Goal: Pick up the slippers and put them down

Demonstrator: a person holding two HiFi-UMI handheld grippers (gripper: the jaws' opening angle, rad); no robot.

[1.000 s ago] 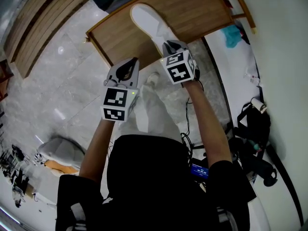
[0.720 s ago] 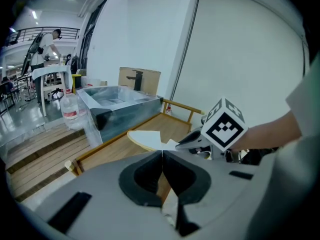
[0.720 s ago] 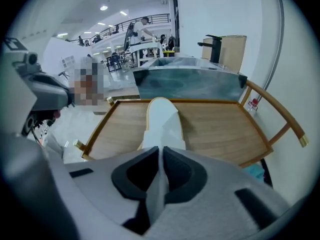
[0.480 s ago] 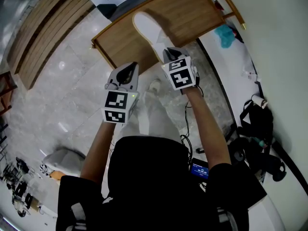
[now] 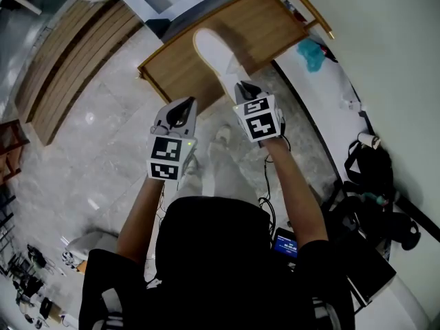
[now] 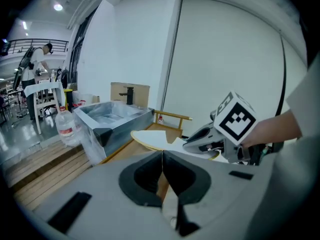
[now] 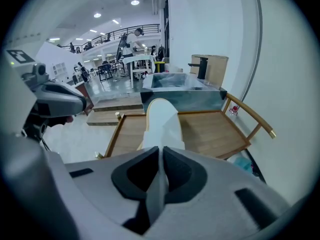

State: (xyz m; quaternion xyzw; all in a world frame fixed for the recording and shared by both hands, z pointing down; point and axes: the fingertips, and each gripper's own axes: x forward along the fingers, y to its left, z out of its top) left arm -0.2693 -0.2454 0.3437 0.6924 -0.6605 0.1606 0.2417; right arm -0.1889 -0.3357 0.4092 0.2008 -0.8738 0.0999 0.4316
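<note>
Right tool (image 5: 242, 88) has the white slipper (image 5: 213, 49) by its heel end. The jaws have just been closing, and they now stand almost together, pinching the thin rear edge between them. In the right gripper view the slipper runs straight out ahead of the jaws, toe pointing away from the person. It hangs over the near edge of the low wooden worktop (image 5: 265, 23), towards that edge's left corner. From the left gripper view its tan-rimmed sole looks lifted clear of the wood, not resting on it.

Over to the left tool (image 5: 184, 104): jaws pressed flat together, with nothing gripped between them. It hovers just beside the right tool, out over the marble floor (image 5: 96, 129) and just short of the worktop's near left corner.

Along the worktop's far edge sits a metal basin (image 7: 182, 86) with a black tap (image 7: 200, 64) at its back. A clear bottle (image 6: 65, 126) stands by the basin's left end. A wooden rail (image 7: 250, 115) runs along the worktop's right edge. Beyond that edge a teal cloth (image 5: 313, 51) lies on the floor.
</note>
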